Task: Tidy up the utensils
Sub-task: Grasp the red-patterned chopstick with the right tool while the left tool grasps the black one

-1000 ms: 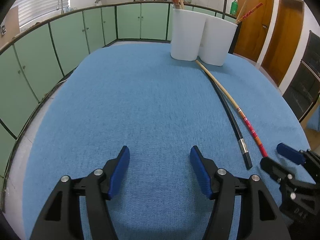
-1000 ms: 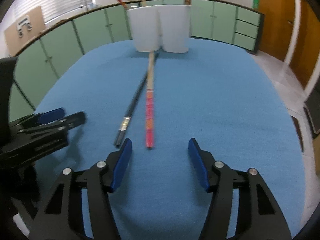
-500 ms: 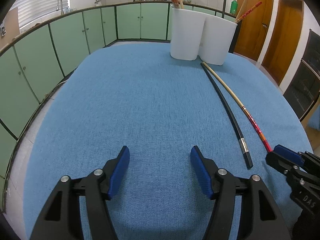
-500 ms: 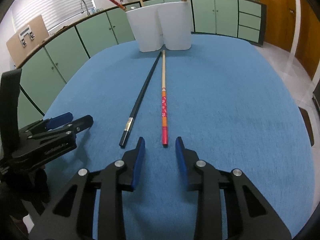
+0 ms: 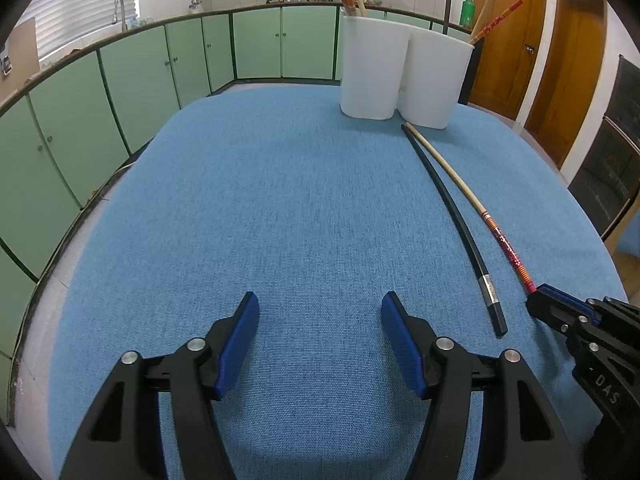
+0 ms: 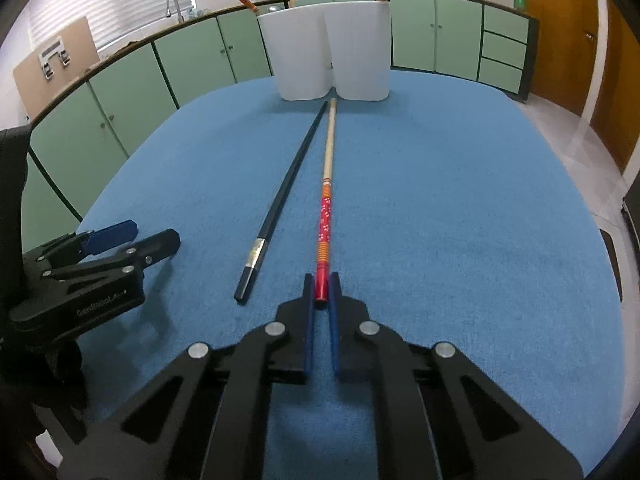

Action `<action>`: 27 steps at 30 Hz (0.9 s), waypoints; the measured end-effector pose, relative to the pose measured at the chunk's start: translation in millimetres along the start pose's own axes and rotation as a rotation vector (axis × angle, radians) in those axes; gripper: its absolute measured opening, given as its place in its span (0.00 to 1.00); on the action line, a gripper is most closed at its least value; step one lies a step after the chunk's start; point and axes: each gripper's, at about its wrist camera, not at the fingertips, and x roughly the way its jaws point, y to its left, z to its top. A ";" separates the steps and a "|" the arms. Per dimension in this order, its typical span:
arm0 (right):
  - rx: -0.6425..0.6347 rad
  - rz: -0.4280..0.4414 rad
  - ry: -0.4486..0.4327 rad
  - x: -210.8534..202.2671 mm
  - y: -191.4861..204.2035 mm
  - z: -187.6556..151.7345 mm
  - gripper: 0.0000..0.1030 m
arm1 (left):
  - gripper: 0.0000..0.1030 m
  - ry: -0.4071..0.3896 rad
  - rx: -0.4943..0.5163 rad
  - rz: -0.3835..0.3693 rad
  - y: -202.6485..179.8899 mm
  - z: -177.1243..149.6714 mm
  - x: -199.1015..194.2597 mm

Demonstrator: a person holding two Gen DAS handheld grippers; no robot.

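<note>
A red-and-wood chopstick (image 6: 325, 204) and a black chopstick (image 6: 280, 200) lie side by side on the blue tablecloth (image 6: 440, 208), pointing at two white holders (image 6: 324, 60). My right gripper (image 6: 321, 286) is shut on the red end of the red-and-wood chopstick, which still lies on the cloth. In the left wrist view the red-and-wood chopstick (image 5: 472, 200) and the black chopstick (image 5: 452, 208) lie at the right, and the right gripper (image 5: 538, 300) sits at the red tip. My left gripper (image 5: 320, 312) is open and empty above bare cloth.
The two white holders (image 5: 400, 72) stand at the table's far edge and hold several chopsticks. Green cabinets (image 5: 120, 88) run along the back and left. Wooden doors (image 5: 560, 52) stand at the right. The left gripper shows in the right wrist view (image 6: 132, 240).
My right gripper has moved forward to the red end of the patterned chopstick and its jaws have closed on it. My left gripper has stayed open and still.
</note>
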 end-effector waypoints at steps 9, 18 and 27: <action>0.056 -0.048 -0.034 -17.7 -22.7 -7.8 0.05 | 0.60 -0.011 0.010 -0.013 -11.1 0.5 -4.5; 0.144 -0.063 -0.043 -20.4 -54.5 -9.4 0.05 | 0.60 -0.015 0.062 -0.127 -57.2 0.1 -10.4; 0.152 -0.048 -0.038 -19.4 -58.2 -10.0 0.05 | 0.58 0.008 0.110 -0.088 -72.6 -0.9 -1.1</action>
